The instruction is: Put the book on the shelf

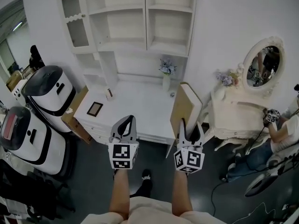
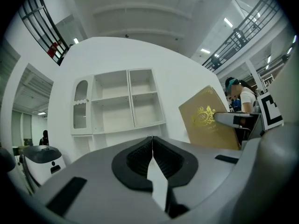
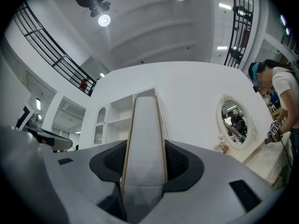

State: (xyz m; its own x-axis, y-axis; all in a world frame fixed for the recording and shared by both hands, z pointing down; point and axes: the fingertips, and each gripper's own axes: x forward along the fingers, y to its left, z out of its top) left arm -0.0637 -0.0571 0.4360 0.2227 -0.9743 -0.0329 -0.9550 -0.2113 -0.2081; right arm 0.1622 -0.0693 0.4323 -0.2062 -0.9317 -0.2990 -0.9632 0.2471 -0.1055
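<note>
At about 3 o'clock of the head view's middle, the tan hardcover book with gold print and white page edges (image 1: 184, 107) stands upright over the right end of the white desk (image 1: 135, 101), its lower edge clamped between the widely spread jaws of the right hand-held gripper (image 1: 190, 127). The left hand-held gripper (image 1: 125, 124), at 9 o'clock of it, is closed on nothing. To shelve it well, I would raise the book toward the white open-fronted shelf unit (image 1: 140, 27) at 12 o'clock, keep it vertical, and slide it into a compartment spine-out before easing the grip
</note>
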